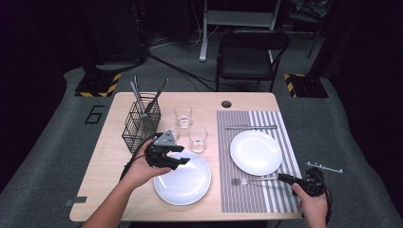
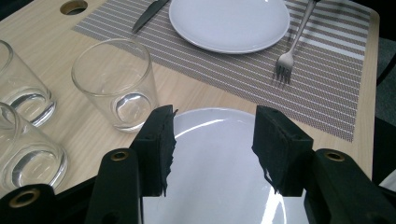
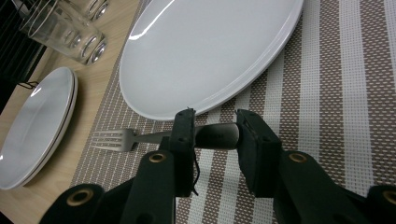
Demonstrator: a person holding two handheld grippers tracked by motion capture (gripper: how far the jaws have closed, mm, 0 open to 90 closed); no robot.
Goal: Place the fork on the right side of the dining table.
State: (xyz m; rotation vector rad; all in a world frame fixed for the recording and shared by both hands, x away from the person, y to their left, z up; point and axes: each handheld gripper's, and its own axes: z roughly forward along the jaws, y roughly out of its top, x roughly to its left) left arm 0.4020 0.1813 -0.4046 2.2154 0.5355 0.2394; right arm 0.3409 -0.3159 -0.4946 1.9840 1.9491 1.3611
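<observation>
A fork (image 1: pixel 252 180) lies flat on the striped placemat (image 1: pixel 247 199), just in front of a white plate (image 1: pixel 255 152). My right gripper (image 1: pixel 284 178) sits low at the fork's handle end. In the right gripper view the handle tip (image 3: pixel 217 136) lies in the gap of my right gripper (image 3: pixel 215 140), whose jaws stand apart and do not clamp it. My left gripper (image 1: pixel 183 161) hovers open over the far rim of a second white plate (image 1: pixel 185 183) on the bare wood. Its jaws in the left gripper view (image 2: pixel 212 149) have nothing between them.
Three glasses (image 1: pixel 197 138) stand between the wire cutlery basket (image 1: pixel 141 122) and the placemat. A knife (image 1: pixel 250 127) lies beyond the plate on the mat. The plate (image 3: pixel 37 126) on the wood looks like two stacked. A chair (image 1: pixel 249 54) stands behind the table.
</observation>
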